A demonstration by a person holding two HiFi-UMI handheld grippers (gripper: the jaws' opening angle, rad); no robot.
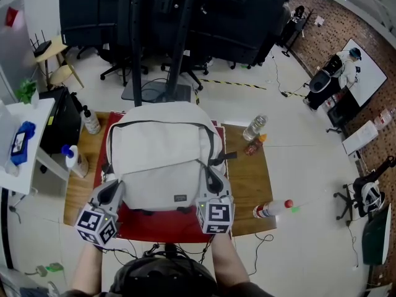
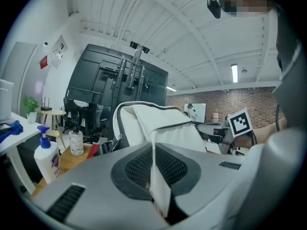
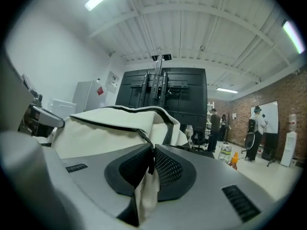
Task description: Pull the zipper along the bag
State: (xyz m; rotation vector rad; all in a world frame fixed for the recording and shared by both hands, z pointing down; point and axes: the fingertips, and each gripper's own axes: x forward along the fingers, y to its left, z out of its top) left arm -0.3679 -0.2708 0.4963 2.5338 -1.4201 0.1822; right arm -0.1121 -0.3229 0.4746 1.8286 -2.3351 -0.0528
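Observation:
A cream backpack (image 1: 164, 159) lies on a red mat (image 1: 161, 224) on the wooden table (image 1: 247, 184). A dark zipper (image 1: 162, 123) runs around its top panel. My left gripper (image 1: 116, 189) sits at the bag's near left corner. In the left gripper view this gripper (image 2: 153, 150) is shut on a fold of the bag's cream fabric (image 2: 160, 190). My right gripper (image 1: 213, 178) is at the near right corner. In the right gripper view it (image 3: 152, 157) is shut on the dark zipper pull (image 3: 145, 139), with some cream fabric pinched below it.
On the table's left stand a pump bottle (image 1: 73, 159) and a small bottle (image 1: 91, 121). A water bottle (image 1: 254, 127) and an orange bottle (image 1: 253, 145) lie at the right, with a red-capped bottle (image 1: 272, 209) at the near right edge. A black stand (image 1: 154, 91) rises behind.

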